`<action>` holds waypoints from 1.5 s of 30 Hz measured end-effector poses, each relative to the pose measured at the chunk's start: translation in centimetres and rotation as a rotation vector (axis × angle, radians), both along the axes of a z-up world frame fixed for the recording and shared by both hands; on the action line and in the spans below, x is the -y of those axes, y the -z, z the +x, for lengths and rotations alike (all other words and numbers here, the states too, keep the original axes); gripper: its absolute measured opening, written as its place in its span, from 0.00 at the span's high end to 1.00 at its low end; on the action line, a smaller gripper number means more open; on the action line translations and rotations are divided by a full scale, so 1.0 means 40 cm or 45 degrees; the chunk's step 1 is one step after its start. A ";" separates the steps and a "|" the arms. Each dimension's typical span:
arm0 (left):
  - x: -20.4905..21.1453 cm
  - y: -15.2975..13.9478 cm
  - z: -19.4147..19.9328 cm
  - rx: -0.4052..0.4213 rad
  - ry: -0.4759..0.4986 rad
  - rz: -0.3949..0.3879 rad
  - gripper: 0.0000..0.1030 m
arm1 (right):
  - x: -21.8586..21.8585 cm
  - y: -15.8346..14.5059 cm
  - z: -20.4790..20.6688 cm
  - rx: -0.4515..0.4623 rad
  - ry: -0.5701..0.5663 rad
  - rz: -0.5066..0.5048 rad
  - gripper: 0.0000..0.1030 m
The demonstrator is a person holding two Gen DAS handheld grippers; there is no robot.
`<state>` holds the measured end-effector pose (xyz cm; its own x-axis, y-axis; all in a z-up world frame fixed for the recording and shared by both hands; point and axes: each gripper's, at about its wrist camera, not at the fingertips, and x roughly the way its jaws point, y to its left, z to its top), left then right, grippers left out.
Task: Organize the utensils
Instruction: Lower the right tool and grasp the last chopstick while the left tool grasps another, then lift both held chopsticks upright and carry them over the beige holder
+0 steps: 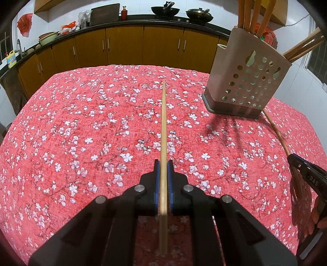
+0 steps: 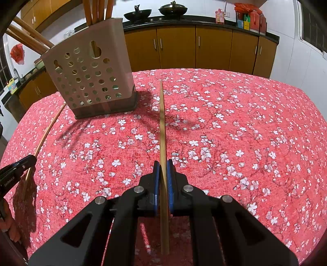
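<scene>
A beige perforated utensil holder (image 1: pixel 247 81) (image 2: pixel 90 77) stands on the red floral tablecloth (image 1: pixel 81 122), with several wooden handles (image 1: pixel 253 16) sticking up from it. In the left wrist view, my left gripper (image 1: pixel 163 163) is shut on a bamboo chopstick (image 1: pixel 163 122) that points forward over the cloth, left of the holder. My right gripper (image 2: pixel 162 164) is shut on a second chopstick (image 2: pixel 162 122), just right of the holder. Each gripper also shows at the other view's edge (image 1: pixel 292 156) (image 2: pixel 30 159), its chopstick (image 1: pixel 276 131) (image 2: pixel 47 133) reaching toward the holder's base.
Beyond the table's far edge (image 2: pixel 204 70) runs a row of brown cabinets (image 1: pixel 122 47) under a dark counter carrying two woks (image 1: pixel 163 10), bottles and bags. A window (image 1: pixel 318 63) is on the right wall.
</scene>
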<state>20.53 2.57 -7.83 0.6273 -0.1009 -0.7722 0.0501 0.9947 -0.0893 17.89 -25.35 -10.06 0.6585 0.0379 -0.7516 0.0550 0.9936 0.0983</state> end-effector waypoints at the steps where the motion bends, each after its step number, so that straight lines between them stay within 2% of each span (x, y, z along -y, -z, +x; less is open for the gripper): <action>1: 0.000 -0.001 0.000 0.000 0.000 0.005 0.91 | -0.003 -0.002 -0.004 0.000 0.000 -0.004 0.92; 5: 0.009 0.004 -0.011 0.001 0.007 0.041 0.91 | -0.007 -0.005 -0.015 0.000 -0.003 -0.013 0.92; 17: 0.004 -0.007 -0.026 -0.017 0.026 0.043 0.92 | 0.002 -0.018 -0.044 0.014 -0.005 -0.009 0.92; 28: -0.033 -0.139 -0.074 0.127 0.022 -0.011 0.92 | 0.087 -0.156 -0.124 0.226 0.059 0.082 0.92; 34: -0.034 -0.199 -0.091 0.205 0.022 -0.036 0.92 | 0.099 -0.225 -0.135 0.330 0.085 0.113 0.92; 39: -0.042 -0.265 -0.107 0.299 0.020 -0.077 0.92 | 0.107 -0.279 -0.157 0.460 0.109 0.152 0.93; 45: -0.037 -0.339 -0.129 0.398 0.049 -0.098 0.92 | 0.115 -0.324 -0.161 0.539 0.105 0.168 0.92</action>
<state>15.38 4.06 5.71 0.8274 -0.1797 -0.5321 0.1246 0.9825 -0.1382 11.43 -29.96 2.92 0.9119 0.0497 -0.4073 0.0613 0.9650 0.2548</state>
